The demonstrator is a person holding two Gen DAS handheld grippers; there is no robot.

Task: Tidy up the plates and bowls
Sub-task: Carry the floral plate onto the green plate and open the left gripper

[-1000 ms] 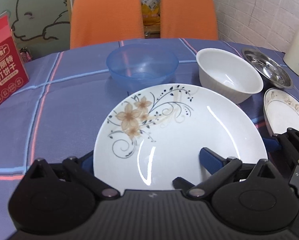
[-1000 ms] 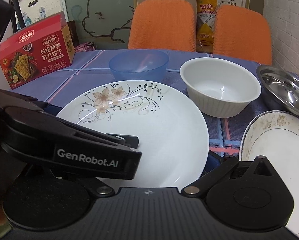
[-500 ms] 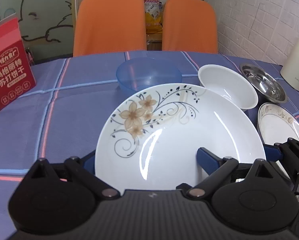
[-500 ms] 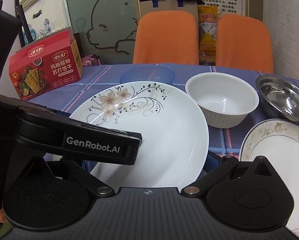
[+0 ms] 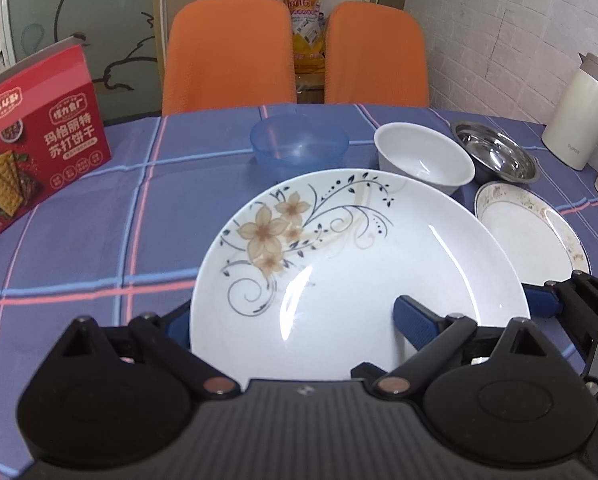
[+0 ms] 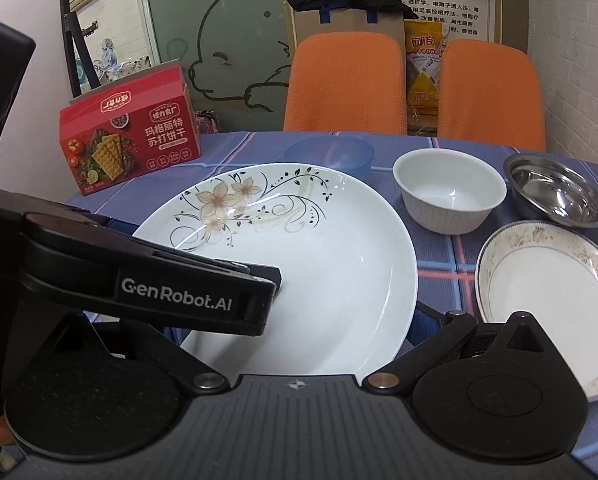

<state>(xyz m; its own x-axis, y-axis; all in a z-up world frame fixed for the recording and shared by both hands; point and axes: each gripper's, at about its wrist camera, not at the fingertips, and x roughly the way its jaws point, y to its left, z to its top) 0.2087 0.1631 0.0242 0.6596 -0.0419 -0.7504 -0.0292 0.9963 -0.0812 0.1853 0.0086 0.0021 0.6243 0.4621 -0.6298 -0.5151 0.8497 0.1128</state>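
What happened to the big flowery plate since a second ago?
The big white plate with brown flowers rose off the purple checked tablecloth and tipped up, gripped throughout by the left gripper. The blue plastic bowl, white ceramic bowl, steel bowl and small gold-rimmed plate stayed put.

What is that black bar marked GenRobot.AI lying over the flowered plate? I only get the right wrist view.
Observer: It is the left gripper. Its own camera shows one blue pad on the flowered plate's inner face and the other under the plate's left rim.
Operator: Is anything on the table beyond the steel bowl?
Observer: Yes. The left wrist view shows a white thermos jug standing to the right of that bowl, by the brick wall.
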